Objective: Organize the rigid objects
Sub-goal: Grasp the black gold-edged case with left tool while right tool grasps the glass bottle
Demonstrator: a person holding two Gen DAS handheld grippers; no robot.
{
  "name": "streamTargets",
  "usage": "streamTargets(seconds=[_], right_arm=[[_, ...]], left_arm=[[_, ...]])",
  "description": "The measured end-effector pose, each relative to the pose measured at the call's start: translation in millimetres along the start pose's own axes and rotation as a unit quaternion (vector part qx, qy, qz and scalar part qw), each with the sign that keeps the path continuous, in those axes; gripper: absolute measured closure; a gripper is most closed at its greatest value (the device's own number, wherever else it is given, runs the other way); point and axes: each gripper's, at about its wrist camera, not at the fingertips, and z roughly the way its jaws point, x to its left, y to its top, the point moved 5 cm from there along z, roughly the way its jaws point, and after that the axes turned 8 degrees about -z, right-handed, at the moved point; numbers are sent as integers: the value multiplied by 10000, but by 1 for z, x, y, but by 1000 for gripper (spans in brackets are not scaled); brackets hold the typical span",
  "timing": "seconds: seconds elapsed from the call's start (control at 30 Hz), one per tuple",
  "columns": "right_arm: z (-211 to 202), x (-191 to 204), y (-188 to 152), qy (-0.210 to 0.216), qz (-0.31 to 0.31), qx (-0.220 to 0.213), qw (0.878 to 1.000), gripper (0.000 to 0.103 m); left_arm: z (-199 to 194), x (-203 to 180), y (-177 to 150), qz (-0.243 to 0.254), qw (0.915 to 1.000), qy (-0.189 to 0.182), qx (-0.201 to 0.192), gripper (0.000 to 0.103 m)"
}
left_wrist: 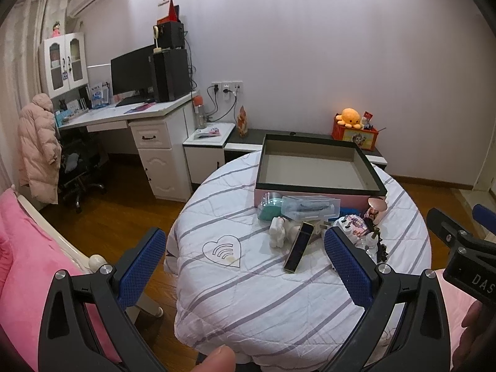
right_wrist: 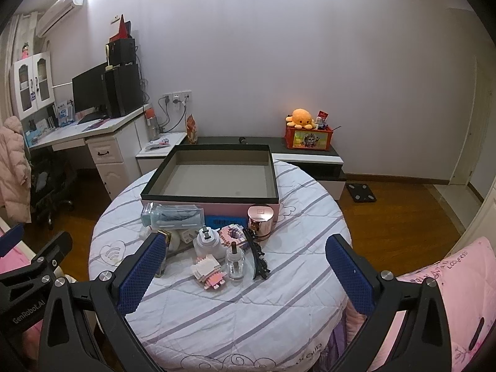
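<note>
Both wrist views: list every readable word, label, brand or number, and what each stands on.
"GenRobot.AI": on the left gripper body, seen in the right wrist view.
"DAS", cut off at the frame edge: on the right gripper body, seen in the left wrist view.
"LOVE", roughly, with more letters unclear: on the pink quilt.
Blue label on the pink box, orange tin picture, desk packages: too small or blurred.
</note>
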Motion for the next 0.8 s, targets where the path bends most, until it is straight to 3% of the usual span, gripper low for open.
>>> streamTargets(seconds=[0.23, 0.57, 0.8], right_arm=[[27, -3, -9, 60, -13, 205, 9998, 0], [92, -22, -44, 198, 74, 885, 9958, 0], [124, -17, -54, 458, 88, 1104, 9928, 0]], left_arm=[[33, -5, -14, 68, 9995, -94, 300, 0], [98, -18, -50, 132, 9948, -288, 967, 0], [130, -24, -60, 157, 9926, -308, 1164, 0]])
